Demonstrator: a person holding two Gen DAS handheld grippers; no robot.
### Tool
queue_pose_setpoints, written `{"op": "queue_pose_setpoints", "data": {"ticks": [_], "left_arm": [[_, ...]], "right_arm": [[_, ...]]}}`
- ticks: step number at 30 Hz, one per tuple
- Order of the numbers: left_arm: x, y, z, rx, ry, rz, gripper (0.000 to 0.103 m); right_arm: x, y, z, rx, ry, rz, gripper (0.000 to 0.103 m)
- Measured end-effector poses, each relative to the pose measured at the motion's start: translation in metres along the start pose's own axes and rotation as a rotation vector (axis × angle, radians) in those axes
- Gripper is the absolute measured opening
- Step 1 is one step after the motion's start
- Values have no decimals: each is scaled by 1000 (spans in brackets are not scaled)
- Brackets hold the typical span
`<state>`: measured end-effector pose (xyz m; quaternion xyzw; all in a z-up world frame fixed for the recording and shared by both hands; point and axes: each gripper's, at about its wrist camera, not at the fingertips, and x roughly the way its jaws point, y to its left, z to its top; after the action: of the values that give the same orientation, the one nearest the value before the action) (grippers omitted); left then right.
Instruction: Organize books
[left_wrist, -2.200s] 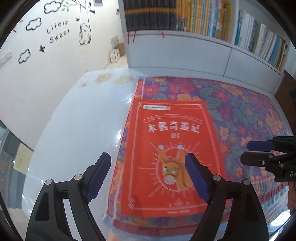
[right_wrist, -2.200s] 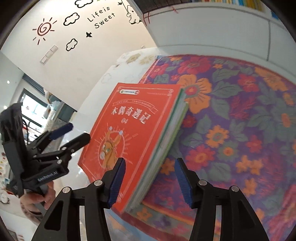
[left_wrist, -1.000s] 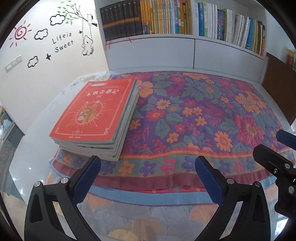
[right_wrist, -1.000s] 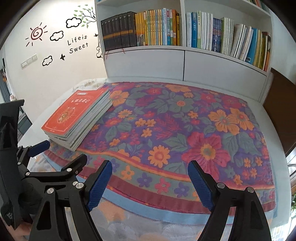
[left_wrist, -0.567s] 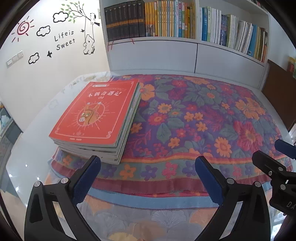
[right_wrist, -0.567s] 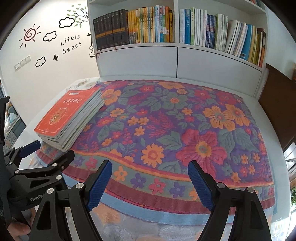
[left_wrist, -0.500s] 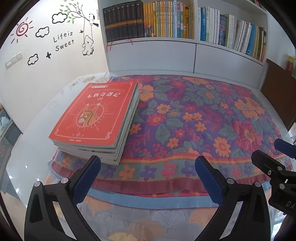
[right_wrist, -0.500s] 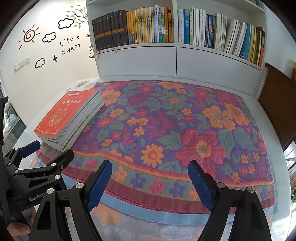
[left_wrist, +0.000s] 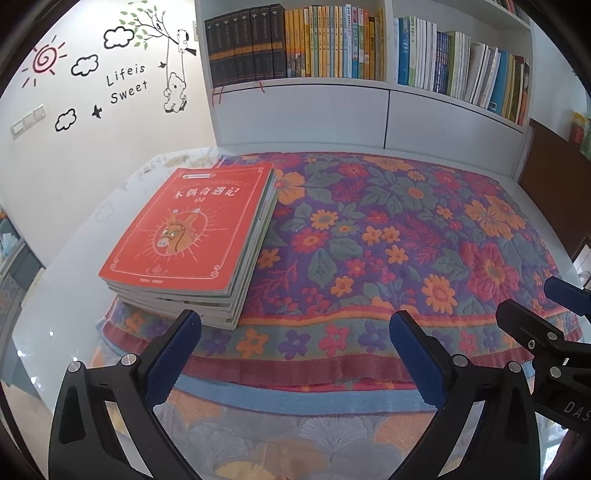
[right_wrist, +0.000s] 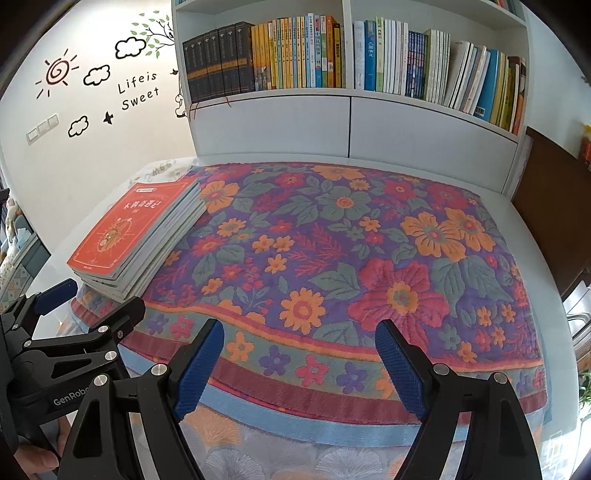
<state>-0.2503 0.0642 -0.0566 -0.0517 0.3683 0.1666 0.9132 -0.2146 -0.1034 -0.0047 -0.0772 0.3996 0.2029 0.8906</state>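
Nearest the cameras, the left gripper (left_wrist: 291, 328) hung with its jaws wide apart and nothing between them, just off the near edge of the flowered cloth (left_wrist: 399, 236). The right gripper (right_wrist: 299, 339) was likewise spread and empty, beside the left one and pointing across the same cloth. Neither touched a book.

Further in, at the near left corner of the cloth, lay the stack of books (left_wrist: 192, 240), the red-covered one on top with its cover up. From the right wrist view the stack (right_wrist: 136, 236) showed several volumes lying flat, edges roughly flush, though the lower ones seemed to step out a little toward the near corner; the fisheye bend made it hard to say how squarely they sat. The rest of the cloth held no loose books, and the white surface (left_wrist: 74, 266) under it showed none either.

At the back, the bookshelf (right_wrist: 351, 96) stood against the wall, its row of upright books nearly full, the ones at the right end leaning.

As a judgement, the gathering looked finished: every book in view on the surface was in the one pile. If the task stopped at a tidy stack, little was left beyond perhaps squaring the lower edges. If the books belonged on the shelf, that carrying was still undone.
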Motion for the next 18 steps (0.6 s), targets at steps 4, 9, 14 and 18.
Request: {"op": "queue_pose_setpoints", "data": {"ticks": [4,9,14,18], "left_arm": [[1,-2,-1,10,-6,25,102],[0,-1,-2,5,-7,19,102],[0,-3,-2,12,-8,15,102],[0,-5,-3,18,-5,18,102]], "right_arm": [[-1,1,0,-5,-2,7,82],[-2,4,-2,-10,-4,5,82],[-3,4,-2,-3,2,-3,82],[-5,5,-3,-5,-1,-1,82]]}}
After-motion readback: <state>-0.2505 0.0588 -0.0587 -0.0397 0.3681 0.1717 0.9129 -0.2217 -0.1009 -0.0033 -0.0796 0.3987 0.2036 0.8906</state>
